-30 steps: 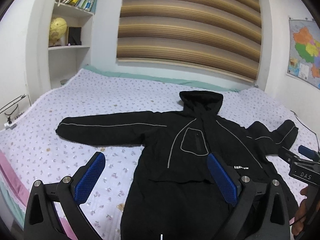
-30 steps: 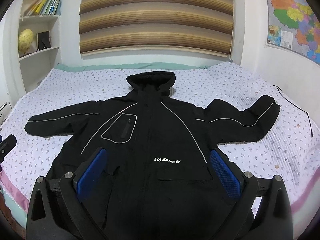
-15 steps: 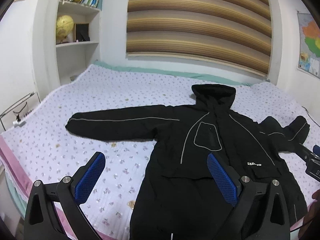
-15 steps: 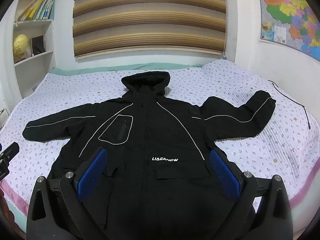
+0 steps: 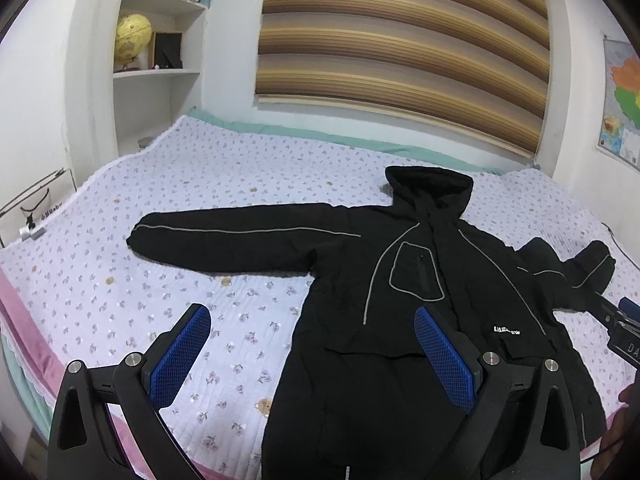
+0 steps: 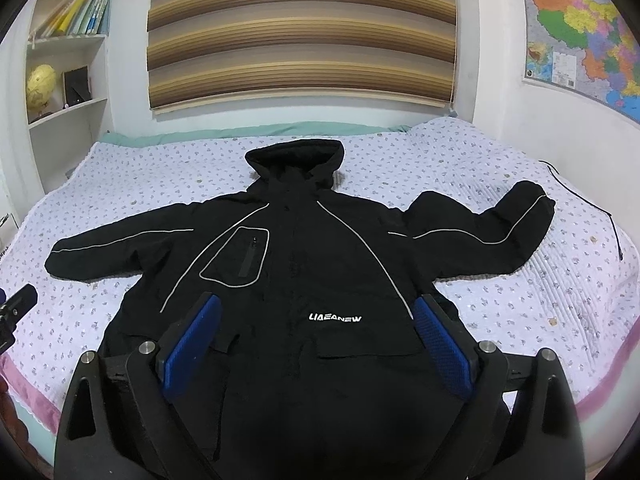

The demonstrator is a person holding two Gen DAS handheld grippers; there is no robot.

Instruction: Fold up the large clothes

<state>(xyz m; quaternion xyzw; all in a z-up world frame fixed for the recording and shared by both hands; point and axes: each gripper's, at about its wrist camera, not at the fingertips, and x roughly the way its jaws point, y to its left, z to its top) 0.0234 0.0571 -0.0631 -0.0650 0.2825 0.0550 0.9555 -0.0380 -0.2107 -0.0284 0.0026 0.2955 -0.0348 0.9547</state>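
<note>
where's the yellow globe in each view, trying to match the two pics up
Left wrist view: the yellow globe sits upper left, on a white shelf, beside a dark frame.
Right wrist view: the globe is at the far left edge, mid-height, on the same shelf beside the frame.
Shared landmark: the striped window blind above the bed, to the right of the shelves in both views.

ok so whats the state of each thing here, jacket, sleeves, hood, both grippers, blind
jacket: spread flat on the bed, front up, unfolded
left sleeve: stretched out straight
right sleeve: out to the side, bent at the elbow
hood: lying flat, pointing toward the wall
left gripper: open, holding nothing
right gripper: open, holding nothing
blind: lowered
</note>
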